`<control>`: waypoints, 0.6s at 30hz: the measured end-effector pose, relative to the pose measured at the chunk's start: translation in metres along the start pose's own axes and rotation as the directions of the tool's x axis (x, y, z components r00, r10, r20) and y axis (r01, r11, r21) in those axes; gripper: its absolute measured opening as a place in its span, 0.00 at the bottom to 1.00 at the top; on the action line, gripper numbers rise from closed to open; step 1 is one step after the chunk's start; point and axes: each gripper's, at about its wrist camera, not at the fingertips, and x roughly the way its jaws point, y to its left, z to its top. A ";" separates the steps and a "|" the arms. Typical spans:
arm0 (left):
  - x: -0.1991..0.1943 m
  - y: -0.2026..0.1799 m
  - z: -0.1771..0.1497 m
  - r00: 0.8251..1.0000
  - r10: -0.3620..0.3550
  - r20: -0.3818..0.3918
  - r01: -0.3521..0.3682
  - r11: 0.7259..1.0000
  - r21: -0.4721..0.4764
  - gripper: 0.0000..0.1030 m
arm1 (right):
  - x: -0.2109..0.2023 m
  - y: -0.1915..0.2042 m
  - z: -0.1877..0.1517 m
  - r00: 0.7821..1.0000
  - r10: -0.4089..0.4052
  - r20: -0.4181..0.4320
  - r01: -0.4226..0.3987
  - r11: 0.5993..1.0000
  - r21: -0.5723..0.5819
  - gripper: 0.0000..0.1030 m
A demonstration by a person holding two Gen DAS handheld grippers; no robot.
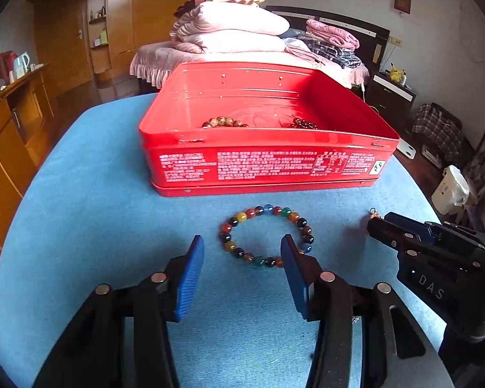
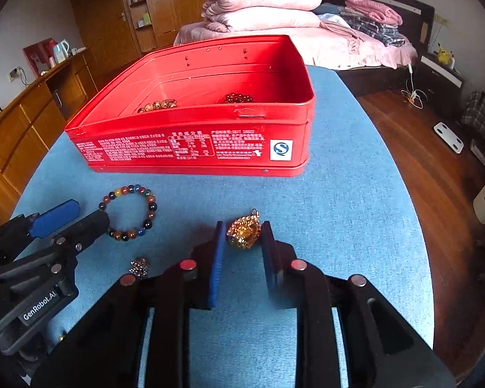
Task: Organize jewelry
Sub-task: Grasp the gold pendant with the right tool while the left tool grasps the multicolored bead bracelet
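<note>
A multicoloured bead bracelet (image 1: pixel 242 216) (image 2: pixel 150 207) lies on the blue cloth in front of the open red tin (image 1: pixel 268 165) (image 2: pixel 194 148). My left gripper (image 1: pixel 242 242) (image 2: pixel 90 215) stands open over the bracelet's near left part, its right finger covering some beads. My right gripper (image 2: pixel 243 226) (image 1: pixel 376 226) is shut on a gold filigree ornament (image 2: pixel 244 234) (image 1: pixel 373 214), pinched between its pads low over the cloth. I cannot tell whether the ornament touches the cloth. Inside the tin lie a brown bead bracelet (image 2: pixel 158 105) (image 1: pixel 223 122) and a dark bead piece (image 2: pixel 239 98) (image 1: pixel 302 125).
A small silvery bead cluster (image 2: pixel 139 266) sits on the cloth between the two grippers. The round table's edge (image 2: pixel 414 258) drops to a wooden floor on the right. A bed with folded bedding (image 1: pixel 229 29) stands behind, and wooden cabinets (image 1: pixel 13 123) to the left.
</note>
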 end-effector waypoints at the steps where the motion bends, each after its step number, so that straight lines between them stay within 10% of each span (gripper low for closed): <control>1: 0.001 -0.003 0.001 1.000 -0.003 -0.001 0.003 1.000 0.006 0.47 | -0.001 -0.003 0.000 1.000 -0.002 0.001 0.002 1.000 0.006 0.20; 18: 0.030 -0.032 0.013 0.996 -0.045 -0.075 0.048 0.998 0.041 0.36 | 0.005 -0.025 0.003 0.999 0.035 0.004 -0.035 0.999 0.031 0.20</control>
